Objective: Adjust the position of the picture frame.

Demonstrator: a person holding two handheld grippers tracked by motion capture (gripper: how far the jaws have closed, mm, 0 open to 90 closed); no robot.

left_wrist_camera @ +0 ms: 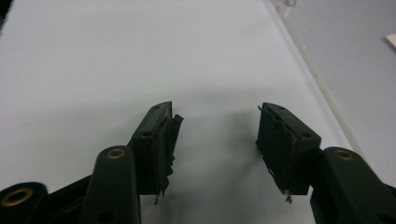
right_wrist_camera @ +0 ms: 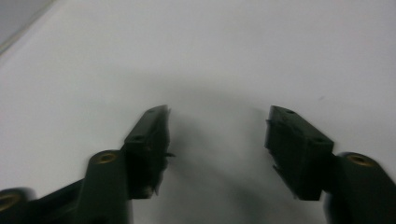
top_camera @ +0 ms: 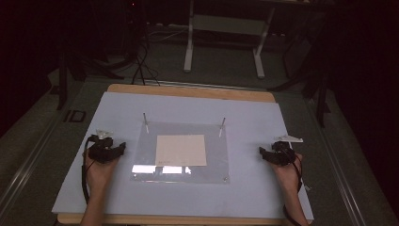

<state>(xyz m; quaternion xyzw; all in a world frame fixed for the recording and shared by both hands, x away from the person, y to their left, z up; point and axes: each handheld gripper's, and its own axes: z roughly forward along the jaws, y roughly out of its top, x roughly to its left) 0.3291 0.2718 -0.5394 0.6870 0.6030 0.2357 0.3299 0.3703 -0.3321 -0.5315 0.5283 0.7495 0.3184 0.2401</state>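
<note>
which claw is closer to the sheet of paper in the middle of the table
Left, narrowly. The left claw sits on the mat just left of the clear plate that carries the paper. The right claw rests farther off on the paper's right. Both are open and empty.

Pretty dim room, everything past the table [top_camera: 117,197] goes near black. Glare strip on the clear sheet [top_camera: 214,176] around 6 o'clock. Both gripper views are soft, with fuzzy shadows under the jaws; the right one's blurrier.
</note>
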